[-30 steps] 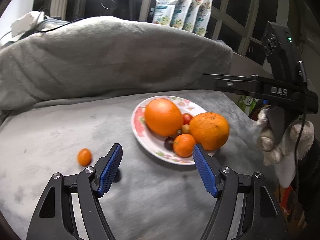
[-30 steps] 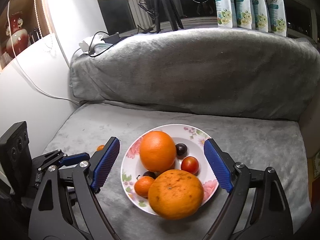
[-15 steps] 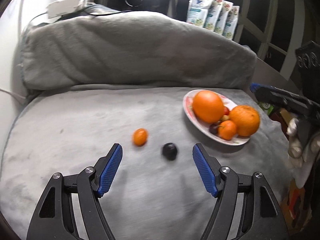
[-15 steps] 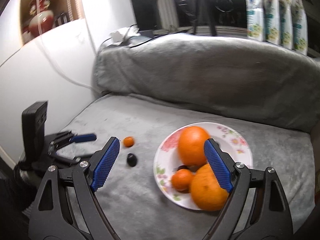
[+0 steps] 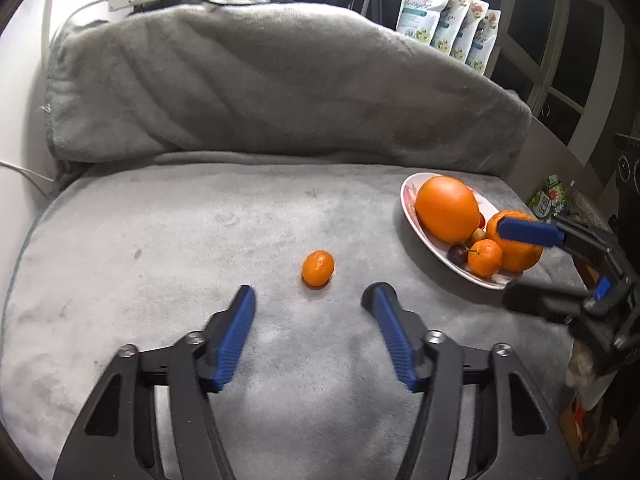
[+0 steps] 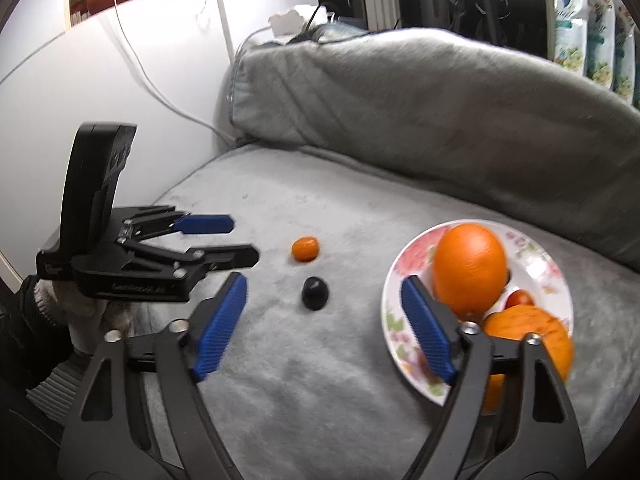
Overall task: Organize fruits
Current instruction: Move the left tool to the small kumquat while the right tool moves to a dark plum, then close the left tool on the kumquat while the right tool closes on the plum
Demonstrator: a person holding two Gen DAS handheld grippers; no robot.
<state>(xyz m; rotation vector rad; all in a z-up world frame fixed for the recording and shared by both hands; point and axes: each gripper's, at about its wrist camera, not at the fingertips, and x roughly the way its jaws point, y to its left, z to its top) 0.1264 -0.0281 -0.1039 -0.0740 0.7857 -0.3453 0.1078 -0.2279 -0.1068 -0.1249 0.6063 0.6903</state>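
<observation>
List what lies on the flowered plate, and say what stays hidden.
On the flowered plate: a large orange, a second orange, a small mandarin, a dark grape. Fruit between the oranges is mostly covered.

Orange fruit on grey

Orange kumquat [image 5: 317, 268] beside a floral pink-and-white plate [image 5: 409, 194]; grey blanket [image 5: 200, 220]; blue gripper pads [image 5: 234, 340].

- Grey plush seat cushion [image 5: 200, 232], blanket-covered, carries everything.
- Small orange fruit [image 5: 317, 268] lies loose on it, mid-cushion.
- Small dark fruit [image 6: 315, 293] just beside it, seen from right wrist cam.
- Floral plate [image 6: 394, 322] at cushion's right side, well apart from both.
</observation>
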